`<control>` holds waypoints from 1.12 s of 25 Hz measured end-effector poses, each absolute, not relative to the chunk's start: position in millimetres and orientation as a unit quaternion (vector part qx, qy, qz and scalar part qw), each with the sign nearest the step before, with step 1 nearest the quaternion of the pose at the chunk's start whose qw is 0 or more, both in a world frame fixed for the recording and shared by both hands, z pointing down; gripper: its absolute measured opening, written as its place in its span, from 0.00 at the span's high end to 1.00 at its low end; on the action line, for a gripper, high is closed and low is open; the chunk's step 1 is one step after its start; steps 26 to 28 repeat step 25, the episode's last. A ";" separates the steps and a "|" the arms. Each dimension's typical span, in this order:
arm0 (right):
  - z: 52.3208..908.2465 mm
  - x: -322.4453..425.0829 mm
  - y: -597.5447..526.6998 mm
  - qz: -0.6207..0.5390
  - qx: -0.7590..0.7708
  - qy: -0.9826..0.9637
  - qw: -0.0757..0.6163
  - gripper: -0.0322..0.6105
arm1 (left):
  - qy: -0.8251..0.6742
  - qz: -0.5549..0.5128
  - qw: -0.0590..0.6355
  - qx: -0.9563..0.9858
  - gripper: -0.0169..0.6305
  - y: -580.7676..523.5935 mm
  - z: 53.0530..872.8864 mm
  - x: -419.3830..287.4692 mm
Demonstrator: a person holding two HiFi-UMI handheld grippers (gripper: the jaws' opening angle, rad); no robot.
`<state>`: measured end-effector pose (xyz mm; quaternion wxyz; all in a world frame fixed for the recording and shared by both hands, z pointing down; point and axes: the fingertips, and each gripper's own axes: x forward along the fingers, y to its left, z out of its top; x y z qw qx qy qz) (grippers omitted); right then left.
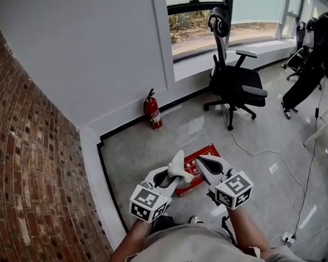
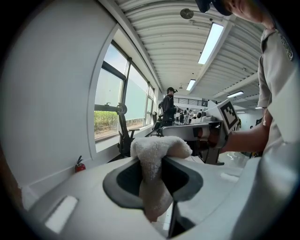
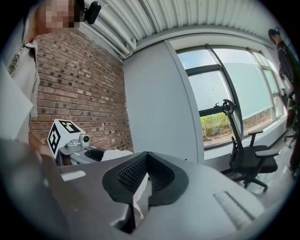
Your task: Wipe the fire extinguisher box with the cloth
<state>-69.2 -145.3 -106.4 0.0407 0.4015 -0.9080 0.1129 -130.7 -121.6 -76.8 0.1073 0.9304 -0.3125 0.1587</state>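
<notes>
The red fire extinguisher box (image 1: 206, 151) lies flat on the grey floor, below and just beyond both grippers. My left gripper (image 1: 173, 176) is shut on a white cloth (image 1: 178, 165), which sticks up past its jaw tips and partly covers the box. In the left gripper view the cloth (image 2: 156, 161) is clamped between the jaws and folds over to the right. My right gripper (image 1: 201, 163) hovers beside it over the box, shut with nothing held. In the right gripper view its ribbed pads (image 3: 133, 174) meet.
A red fire extinguisher (image 1: 152, 112) stands against the white wall (image 1: 93, 54). A black office chair (image 1: 236, 84) is at the back right, with a white cable (image 1: 277, 162) trailing across the floor. A curved brick wall (image 1: 27, 163) runs along the left. A person (image 2: 168, 107) stands far off.
</notes>
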 end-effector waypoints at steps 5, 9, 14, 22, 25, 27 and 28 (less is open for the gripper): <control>-108.6 -68.1 -146.9 0.110 0.400 -0.909 0.040 0.91 | -0.315 0.154 0.105 0.930 0.82 -122.6 -80.4 -129.0; -108.6 -67.3 -146.9 0.109 0.400 -0.909 0.036 0.91 | -0.319 0.154 0.101 0.930 0.82 -123.2 -81.4 -128.6; -113.2 -65.3 -149.5 0.107 0.401 -0.909 0.028 0.91 | -0.324 0.152 0.105 0.928 0.82 -123.6 -83.2 -127.1; -118.1 -63.2 -146.8 0.104 0.402 -0.909 0.019 0.91 | -0.330 0.147 0.108 0.926 0.82 -121.8 -91.3 -125.0; -119.6 -63.4 -144.8 0.104 0.402 -0.910 0.018 0.91 | -0.331 0.146 0.109 0.926 0.82 -119.7 -92.7 -125.1; -119.6 -63.4 -144.8 0.104 0.402 -0.910 0.018 0.91 | -0.331 0.146 0.109 0.926 0.82 -119.7 -92.7 -125.1; -119.6 -63.4 -144.8 0.104 0.402 -0.910 0.018 0.91 | -0.331 0.146 0.109 0.926 0.82 -119.7 -92.7 -125.1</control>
